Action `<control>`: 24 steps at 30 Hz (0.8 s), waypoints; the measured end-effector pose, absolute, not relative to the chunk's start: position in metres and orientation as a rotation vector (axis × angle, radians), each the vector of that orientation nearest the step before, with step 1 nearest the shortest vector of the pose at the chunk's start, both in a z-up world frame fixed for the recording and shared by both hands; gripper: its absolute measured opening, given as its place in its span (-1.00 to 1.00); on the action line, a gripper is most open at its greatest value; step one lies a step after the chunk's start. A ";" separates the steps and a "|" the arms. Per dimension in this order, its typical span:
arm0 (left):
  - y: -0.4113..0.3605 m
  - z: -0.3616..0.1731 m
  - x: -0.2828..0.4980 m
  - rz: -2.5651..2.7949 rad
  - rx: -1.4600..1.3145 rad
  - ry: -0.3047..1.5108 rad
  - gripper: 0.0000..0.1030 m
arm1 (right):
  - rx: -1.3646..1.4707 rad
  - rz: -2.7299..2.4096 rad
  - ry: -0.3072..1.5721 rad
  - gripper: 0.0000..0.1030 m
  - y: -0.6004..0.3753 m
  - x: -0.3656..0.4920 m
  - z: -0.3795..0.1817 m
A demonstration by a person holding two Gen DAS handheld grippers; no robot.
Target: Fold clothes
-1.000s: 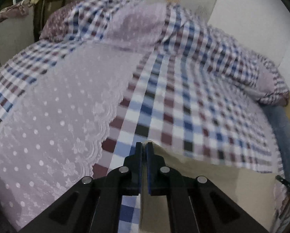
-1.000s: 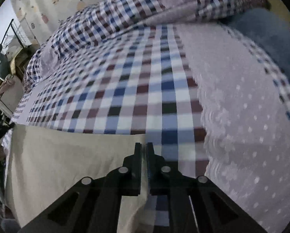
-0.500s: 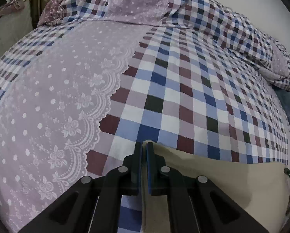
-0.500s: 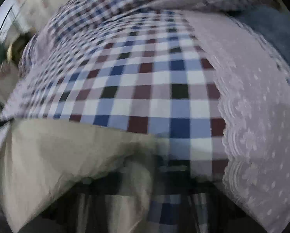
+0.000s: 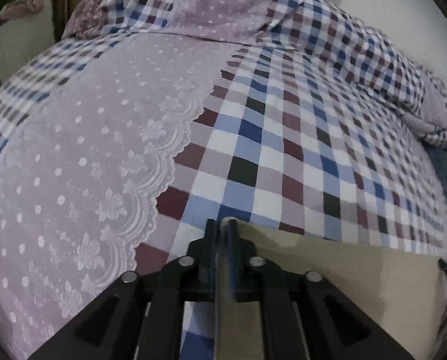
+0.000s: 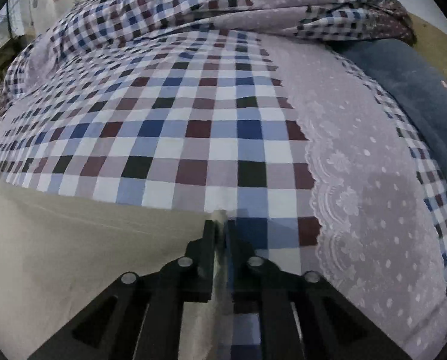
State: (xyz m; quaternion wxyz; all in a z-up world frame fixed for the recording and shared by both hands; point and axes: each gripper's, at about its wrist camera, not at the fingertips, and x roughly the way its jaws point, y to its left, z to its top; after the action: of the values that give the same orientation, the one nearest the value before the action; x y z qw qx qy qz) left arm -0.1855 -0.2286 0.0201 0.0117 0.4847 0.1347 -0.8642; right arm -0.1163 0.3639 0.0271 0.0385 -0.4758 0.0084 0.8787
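Observation:
A beige garment (image 5: 337, 267) lies spread low over the checked bedspread (image 5: 277, 150). Its top edge runs right from my left gripper (image 5: 222, 225), which is shut on the cloth's left corner. In the right wrist view the same beige garment (image 6: 82, 246) stretches to the left of my right gripper (image 6: 220, 225), shut on its right corner. The edge between the two corners looks taut and nearly straight. The rest of the garment is hidden below both views.
The bed has a lilac lace panel (image 5: 82, 162) on the left and a matching panel (image 6: 370, 186) on the right. Pillows (image 5: 223, 3) and a rumpled checked quilt (image 6: 151, 9) lie at the far end. A blue item (image 6: 418, 90) borders the right side.
Both grippers have come down closer to the bed and moved forward with the beige cloth. Its edge now lies lower over the checks.

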 end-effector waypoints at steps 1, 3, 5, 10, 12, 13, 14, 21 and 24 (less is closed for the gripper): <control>-0.233 0.026 -0.182 -2.706 1.504 0.449 -0.32 | -1.431 2.682 0.038 -0.56 0.367 -0.111 0.033; -0.247 0.042 -0.169 -2.746 1.449 0.517 0.09 | -1.369 2.682 0.084 -0.16 0.372 -0.097 0.047; -0.262 0.061 -0.150 -2.789 1.377 0.582 0.27 | -1.296 2.721 0.167 -0.11 0.379 -0.076 0.066; -0.278 0.089 -0.077 -2.825 1.284 0.533 0.27 | -1.190 2.835 0.329 -0.10 0.372 0.001 0.104; -0.268 0.099 -0.048 -2.824 1.263 0.454 0.27 | -1.160 2.877 0.381 -0.09 0.365 0.033 0.115; -0.264 0.104 -0.033 -2.824 1.254 0.416 0.27 | -1.153 2.897 0.399 -0.09 0.359 0.049 0.119; -0.259 0.108 -0.015 -2.826 1.245 0.378 0.27 | -1.142 2.919 0.395 -0.09 0.349 0.065 0.121; -0.236 0.106 0.093 -2.850 1.264 0.383 0.33 | -1.026 3.063 0.274 0.30 0.286 0.172 0.121; -0.249 0.093 0.135 -2.792 1.266 0.579 0.33 | -1.038 3.085 0.190 0.41 0.264 0.202 0.108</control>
State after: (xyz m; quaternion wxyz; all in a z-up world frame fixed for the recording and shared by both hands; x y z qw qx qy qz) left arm 0.1353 -0.2491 0.0929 0.0109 0.4057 0.1857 -0.8949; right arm 0.2016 0.2641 0.1082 -0.0594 -0.3179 0.0581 0.9445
